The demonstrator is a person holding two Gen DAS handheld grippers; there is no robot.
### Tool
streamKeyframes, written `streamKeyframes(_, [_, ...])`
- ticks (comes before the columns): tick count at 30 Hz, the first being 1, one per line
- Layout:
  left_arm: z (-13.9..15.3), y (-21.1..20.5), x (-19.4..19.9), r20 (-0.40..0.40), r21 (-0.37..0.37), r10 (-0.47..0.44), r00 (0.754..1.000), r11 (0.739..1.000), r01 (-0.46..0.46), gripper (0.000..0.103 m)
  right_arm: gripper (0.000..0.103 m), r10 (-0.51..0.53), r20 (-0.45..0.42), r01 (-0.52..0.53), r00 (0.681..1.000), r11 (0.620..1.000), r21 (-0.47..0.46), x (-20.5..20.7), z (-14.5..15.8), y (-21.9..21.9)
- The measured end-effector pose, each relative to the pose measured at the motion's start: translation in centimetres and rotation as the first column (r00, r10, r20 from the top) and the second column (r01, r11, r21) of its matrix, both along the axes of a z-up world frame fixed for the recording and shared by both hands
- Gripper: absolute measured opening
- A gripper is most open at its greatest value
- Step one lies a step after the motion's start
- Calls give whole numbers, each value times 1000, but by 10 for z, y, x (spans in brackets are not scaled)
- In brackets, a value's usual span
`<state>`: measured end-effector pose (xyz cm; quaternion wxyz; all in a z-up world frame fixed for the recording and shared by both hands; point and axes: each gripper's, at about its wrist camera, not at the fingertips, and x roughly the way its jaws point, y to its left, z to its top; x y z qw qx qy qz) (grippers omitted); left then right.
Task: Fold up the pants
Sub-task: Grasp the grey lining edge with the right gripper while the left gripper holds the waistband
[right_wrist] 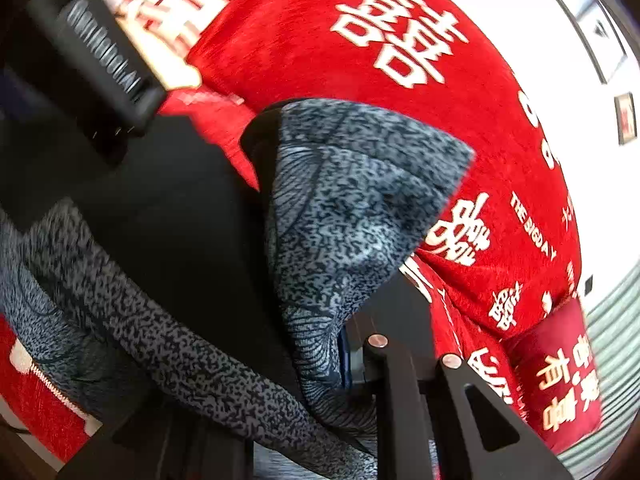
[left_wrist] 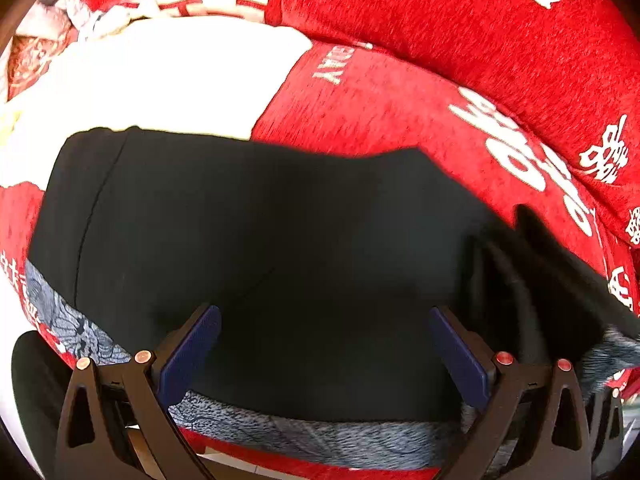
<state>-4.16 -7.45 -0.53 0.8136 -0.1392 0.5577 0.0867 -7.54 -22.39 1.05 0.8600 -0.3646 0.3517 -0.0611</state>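
The pants [left_wrist: 260,240] are black outside with a grey-blue patterned lining, spread on a red sofa cover. In the left wrist view my left gripper [left_wrist: 324,344] hovers open just over the near part of the black cloth, blue pads wide apart, nothing between them. In the right wrist view my right gripper [right_wrist: 340,356] is shut on a raised corner of the pants [right_wrist: 352,200], which stands up showing the patterned lining. Only its right finger [right_wrist: 400,380] shows; cloth hides the other.
The red cover [left_wrist: 440,20] with white characters lies over the seat and back cushion. A white cloth [left_wrist: 160,80] lies behind the pants at left. The left gripper's black body [right_wrist: 92,60] crosses the upper left of the right wrist view. A white wall [right_wrist: 560,20] is at right.
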Motion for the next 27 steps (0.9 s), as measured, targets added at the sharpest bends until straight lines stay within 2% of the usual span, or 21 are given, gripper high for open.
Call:
streamKeyframes(4, [2,-1,-2,20,12,-22,1000,1000,22,103,20,32,-1,-32,999,995,-94,-14,-14,10])
streamKeyframes(5, [4,-2,-2,25,14,-21,999,1000,21,103,25,41,-12,-42,999,992,-121,-19,-17,11])
streamKeyframes(6, [6,-1,-3,32,13,-17,999,1000,17,103,31,52,-25,-55,998,990,-127,-23,-18,12])
streamKeyframes(7, [9,2,-5,40,9,-12,999,1000,12,103,46,64,-33,-68,997,990,-126,-27,-17,14])
streamKeyframes(9, [13,3,-4,48,-1,-7,999,1000,7,103,63,89,-19,-90,996,989,-118,-42,-5,14])
streamKeyframes(10, [14,4,-4,51,-3,-6,999,1000,7,103,75,97,-23,-98,995,991,-93,-48,2,13])
streamKeyframes(11, [17,3,-5,56,-2,-9,998,1000,9,103,79,111,-36,-113,993,993,-35,-57,16,9])
streamKeyframes(13, [20,-1,-5,59,5,-22,998,1000,22,103,79,147,-59,-141,987,986,86,-70,40,0])
streamKeyframes(14, [22,-3,-8,62,8,-31,998,1000,30,103,81,169,-74,-154,983,972,179,-75,55,-9])
streamKeyframes(17, [27,-16,-14,65,16,-73,995,997,72,103,83,147,-99,-87,984,888,451,-75,91,-56])
streamKeyframes(19, [29,-28,-21,64,23,-114,991,993,113,103,83,73,-97,-5,993,824,567,-68,100,-92])
streamKeyframes(20, [30,-35,-25,63,33,-136,989,990,135,103,83,-18,-101,75,995,796,600,-61,98,-116])
streamKeyframes(23, [30,-53,-35,60,54,-184,981,982,181,103,83,-198,-168,259,966,777,574,-47,73,-153])
streamKeyframes(26, [20,-73,-41,31,88,-259,965,963,255,103,83,-188,-265,307,946,782,542,-47,41,-152])
streamKeyframes(27, [13,-80,-43,5,129,-282,960,952,279,103,83,-167,-291,306,942,781,544,-48,35,-149])
